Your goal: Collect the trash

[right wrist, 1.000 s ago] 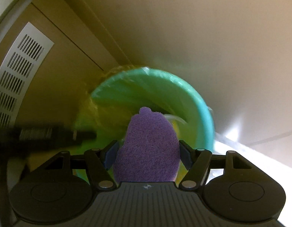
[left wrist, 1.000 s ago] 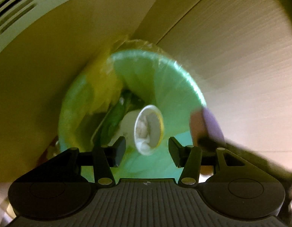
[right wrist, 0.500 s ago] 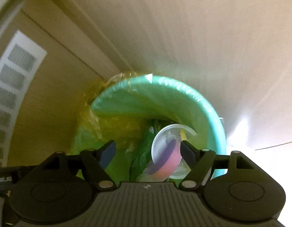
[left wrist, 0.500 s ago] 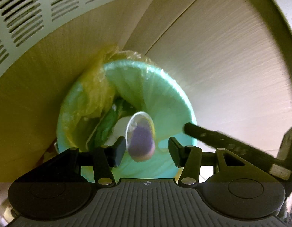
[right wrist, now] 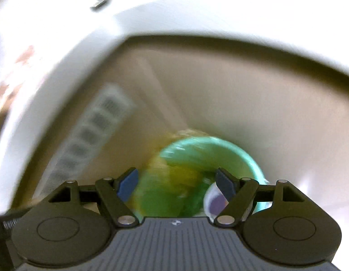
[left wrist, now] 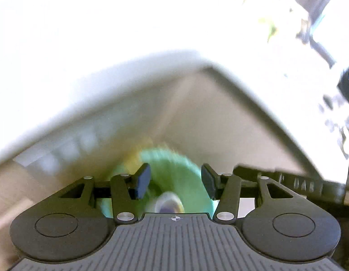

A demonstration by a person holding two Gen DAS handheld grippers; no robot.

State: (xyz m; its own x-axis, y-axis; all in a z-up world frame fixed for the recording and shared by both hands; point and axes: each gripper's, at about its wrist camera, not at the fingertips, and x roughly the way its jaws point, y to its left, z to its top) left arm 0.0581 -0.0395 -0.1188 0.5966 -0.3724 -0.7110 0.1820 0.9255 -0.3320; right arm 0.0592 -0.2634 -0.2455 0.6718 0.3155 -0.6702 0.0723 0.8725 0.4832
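Both grippers are pulling up and back from the round green plastic-lined trash bin (right wrist: 210, 155), which is sitting much smaller and farther below than a second ago, and the purple sponge-like piece that the right gripper (right wrist: 177, 184) was carrying is now lying inside a clear plastic cup (right wrist: 216, 202) in the bin. That right claw is standing wide, nothing between its blue pads (right wrist: 128, 184), with the cup showing just behind its right finger. Over on the left wrist view, the left gripper (left wrist: 175, 180) is also gaping with nothing in its grasp, the bin (left wrist: 174, 169) blurring between its fingers and the cup (left wrist: 167, 204) peeking over the near edge of the gripper body. A white countertop edge (right wrist: 68, 67) is sweeping across the far side (everything is smeared by motion), above beige cabinet panels (right wrist: 242, 103) and a slotted white vent (right wrist: 93, 135) at left.
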